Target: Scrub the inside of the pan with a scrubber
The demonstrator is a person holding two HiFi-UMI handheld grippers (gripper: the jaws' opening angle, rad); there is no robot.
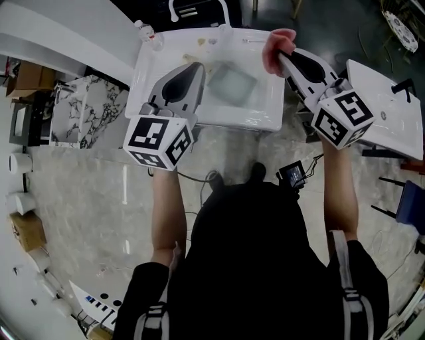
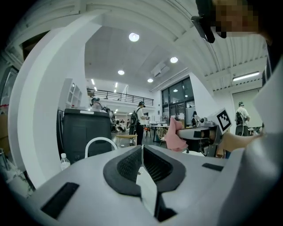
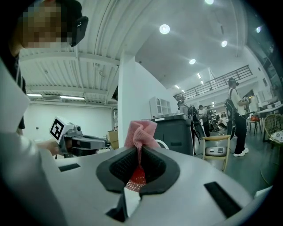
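L gripper point(image 2: 142, 150): jaws shut, nothing btwn them. R gripper point(image 3: 140, 152): jaws clamped on pink scrubber point(image 3: 140, 130), mesh bunched above the tips. In head view both sit over the white sink point(image 1: 252, 121), pointing away from us, roughly level. What we take for the pan point(image 1: 232, 84), squarish, lies in the basin below, btwn the two. We judge R must tip down and swing left to reach it; L is just beside pan's left edge, better placed to steady it. Room: basin walls all round, faucet point(image 1: 199, 8) at far rim, bottle point(image 1: 147, 31) at far-left corner.
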